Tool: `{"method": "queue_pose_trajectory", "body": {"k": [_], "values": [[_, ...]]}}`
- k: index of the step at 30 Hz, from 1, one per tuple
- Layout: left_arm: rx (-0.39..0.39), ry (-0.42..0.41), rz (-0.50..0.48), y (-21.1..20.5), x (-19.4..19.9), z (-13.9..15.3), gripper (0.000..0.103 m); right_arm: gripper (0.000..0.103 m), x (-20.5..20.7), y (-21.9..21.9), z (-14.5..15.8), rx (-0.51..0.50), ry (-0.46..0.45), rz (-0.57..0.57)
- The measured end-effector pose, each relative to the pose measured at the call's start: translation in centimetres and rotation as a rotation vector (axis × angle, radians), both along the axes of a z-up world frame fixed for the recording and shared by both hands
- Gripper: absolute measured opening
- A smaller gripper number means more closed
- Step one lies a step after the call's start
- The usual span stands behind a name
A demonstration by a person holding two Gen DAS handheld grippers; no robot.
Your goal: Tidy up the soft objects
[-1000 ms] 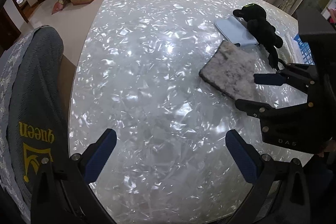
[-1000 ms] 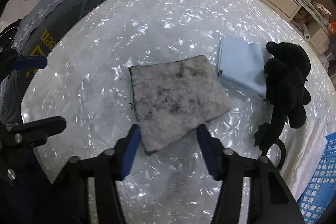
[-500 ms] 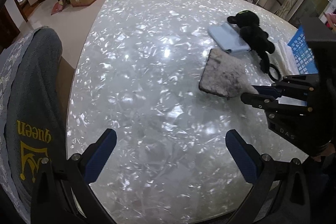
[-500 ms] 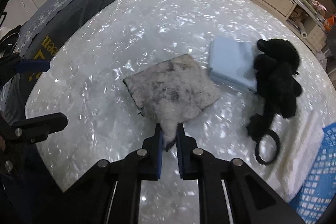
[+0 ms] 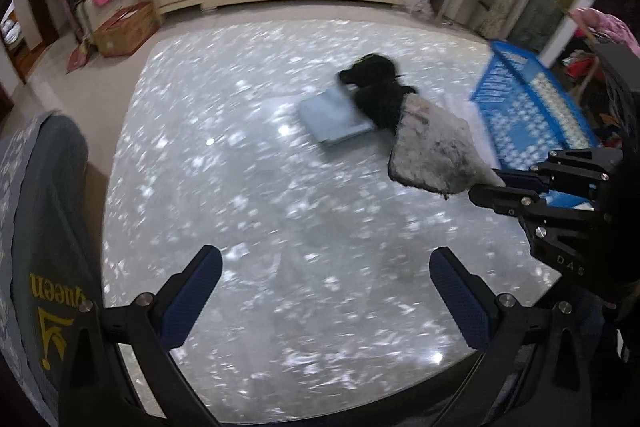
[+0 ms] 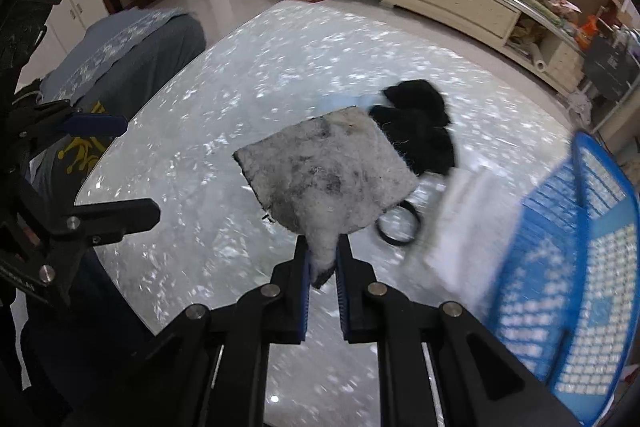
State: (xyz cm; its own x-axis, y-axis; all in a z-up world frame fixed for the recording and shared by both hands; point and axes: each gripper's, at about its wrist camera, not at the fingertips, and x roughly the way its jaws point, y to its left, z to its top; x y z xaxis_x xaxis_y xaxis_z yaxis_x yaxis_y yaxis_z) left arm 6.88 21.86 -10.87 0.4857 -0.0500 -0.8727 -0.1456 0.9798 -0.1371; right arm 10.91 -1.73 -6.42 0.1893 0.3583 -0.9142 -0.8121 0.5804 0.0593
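Pinching one corner of the grey fluffy cloth [image 6: 328, 171] in my right gripper [image 6: 323, 259], I hold it above the table [image 6: 224, 235], near the blue basket [image 6: 576, 267]; my left gripper [image 5: 326, 283] hangs spread wide, holding nothing, at the near edge

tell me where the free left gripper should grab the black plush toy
Grip the black plush toy across its narrow lower body, coming down from above with the open left hand-held gripper. It lies flat on the table, partly over the blue cloth, so a side approach would snag that.
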Motion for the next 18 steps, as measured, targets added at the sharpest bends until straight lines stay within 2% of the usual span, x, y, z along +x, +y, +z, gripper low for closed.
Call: {"method": "queue_pose_trajectory", "body": {"k": [6,18], "values": [[-0.011,-0.011,-0.060,-2.8,1.4,1.5,0.103,0.011,1.5,-4.5,2.4,0.027,-0.033,-0.064],[-0.017,0.043,-0.067,-6.0,5.2,0.2,0.103,0.011,3.8,-10.6,4.6,0.055,-0.091,-0.182]]}}
